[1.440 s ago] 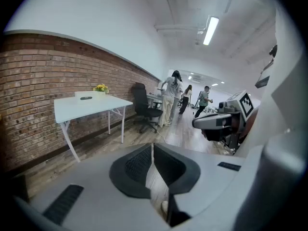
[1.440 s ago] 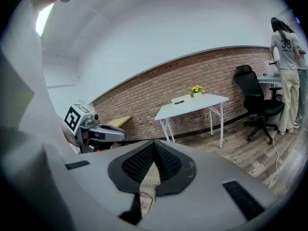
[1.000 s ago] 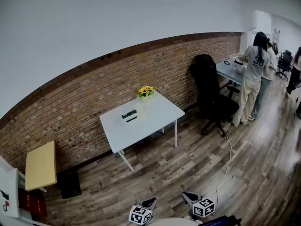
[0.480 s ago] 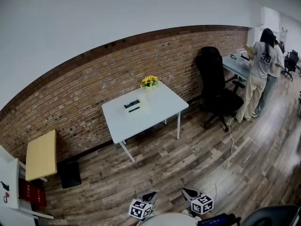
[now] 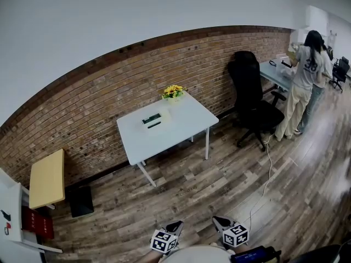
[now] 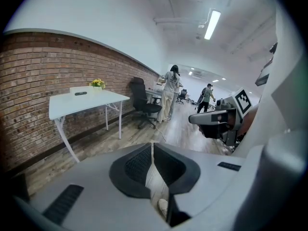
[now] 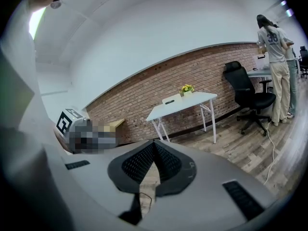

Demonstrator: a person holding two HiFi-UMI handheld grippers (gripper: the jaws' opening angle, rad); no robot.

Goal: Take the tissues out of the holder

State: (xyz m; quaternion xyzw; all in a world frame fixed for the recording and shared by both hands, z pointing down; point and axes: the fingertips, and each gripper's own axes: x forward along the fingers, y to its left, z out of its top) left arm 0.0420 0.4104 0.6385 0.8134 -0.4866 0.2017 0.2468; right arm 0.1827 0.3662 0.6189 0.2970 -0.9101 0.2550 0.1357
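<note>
A: Left tool point(image 6: 152, 144) pinched shut, nothing in it. Right tool point(image 7: 154, 142) just the same, both low above the wood floor point(image 5: 219, 190).

B: The holder point(image 5: 151, 119) sits on the white tabletop point(image 5: 181, 127) near the yellow flowers point(image 5: 173, 91), well apart from both; the tissues are too small to make out.

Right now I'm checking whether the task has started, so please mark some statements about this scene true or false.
1. The left gripper and right gripper are both shut with nothing between the jaws. True.
2. The white table stands next to the brick wall. True.
3. The yellow flowers sit on the floor. False: they are on the table, at its corner by the wall.
4. Someone sits in the black office chair. False: it is empty; a person stands at a desk beyond it.
5. A gripper touches the table. False: both are well away from it, over the wooden floor.
</note>
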